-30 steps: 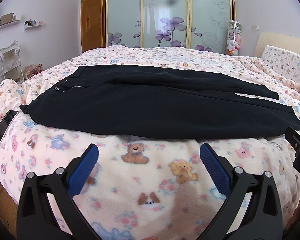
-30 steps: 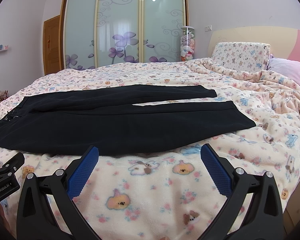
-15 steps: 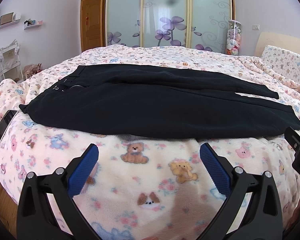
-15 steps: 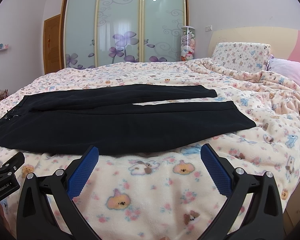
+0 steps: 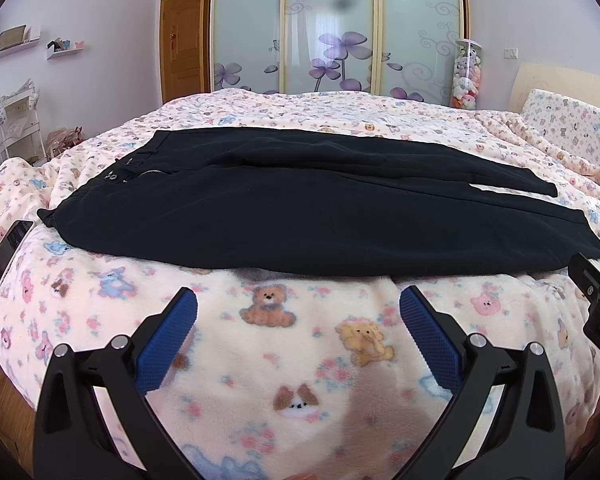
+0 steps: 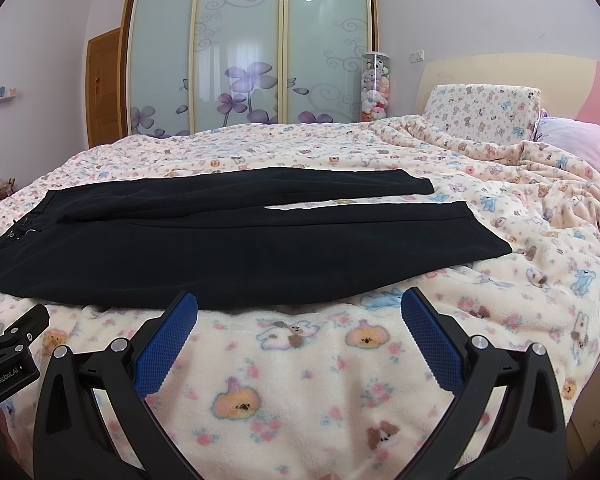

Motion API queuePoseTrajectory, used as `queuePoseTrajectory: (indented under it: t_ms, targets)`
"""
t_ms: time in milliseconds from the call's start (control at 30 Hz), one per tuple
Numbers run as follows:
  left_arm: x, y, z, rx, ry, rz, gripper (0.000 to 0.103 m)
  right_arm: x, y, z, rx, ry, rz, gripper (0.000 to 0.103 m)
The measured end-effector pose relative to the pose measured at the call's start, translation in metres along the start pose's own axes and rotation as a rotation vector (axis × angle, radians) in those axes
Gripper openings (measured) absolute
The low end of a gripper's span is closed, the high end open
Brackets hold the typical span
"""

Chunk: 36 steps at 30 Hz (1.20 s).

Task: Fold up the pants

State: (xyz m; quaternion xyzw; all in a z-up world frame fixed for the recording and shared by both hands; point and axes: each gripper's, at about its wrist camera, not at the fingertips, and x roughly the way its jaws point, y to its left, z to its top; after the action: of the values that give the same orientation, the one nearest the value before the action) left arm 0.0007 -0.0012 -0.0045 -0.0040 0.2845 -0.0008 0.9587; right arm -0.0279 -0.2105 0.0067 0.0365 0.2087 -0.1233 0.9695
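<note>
While both tools hang over the near edge of the bed, the black pants (image 5: 300,216) lie flat and unfolded across the bear-print blanket (image 5: 300,344), stretched sideways. Waistband to the left, with its button and open zip (image 5: 140,174) showing, cuffs to the right. The two legs lie nearly side by side, the far one a touch shorter in view, and a thin sliver of blanket (image 6: 340,203) shows between them near the cuffs.

Left gripper (image 5: 299,316) now: blue pads spread wide, nothing between them, poised above bare blanket just short of the pants' near edge. It faces roughly the middle of the near leg. Right gripper (image 6: 299,316): same story, jaws wide apart and empty, sitting just in front of the near hem of the fabric, not touching it. From the right camera the cuff of the near leg (image 6: 480,236) sits up and to the right.

Each tool peeks into the other's view: the right one at the far right edge of the left camera, the left one at the lower left of the right camera.

A dark phone (image 5: 5,258) rests on the blanket's left edge, well clear of the waistband. Behind the bed stands a frosted wardrobe with purple flowers (image 6: 252,56), and a pillow (image 6: 484,110) leans at the headboard.
</note>
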Motion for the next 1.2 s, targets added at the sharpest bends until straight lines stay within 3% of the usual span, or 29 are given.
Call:
queuePoseTrajectory:
  t_ms: [1200]
  targets:
    - [0.0014, -0.0003, -0.0003, -0.001, 0.009, -0.01, 0.101, 0.0003, -0.0009, 0.0025, 0.017, -0.006, 0.028, 0.102]
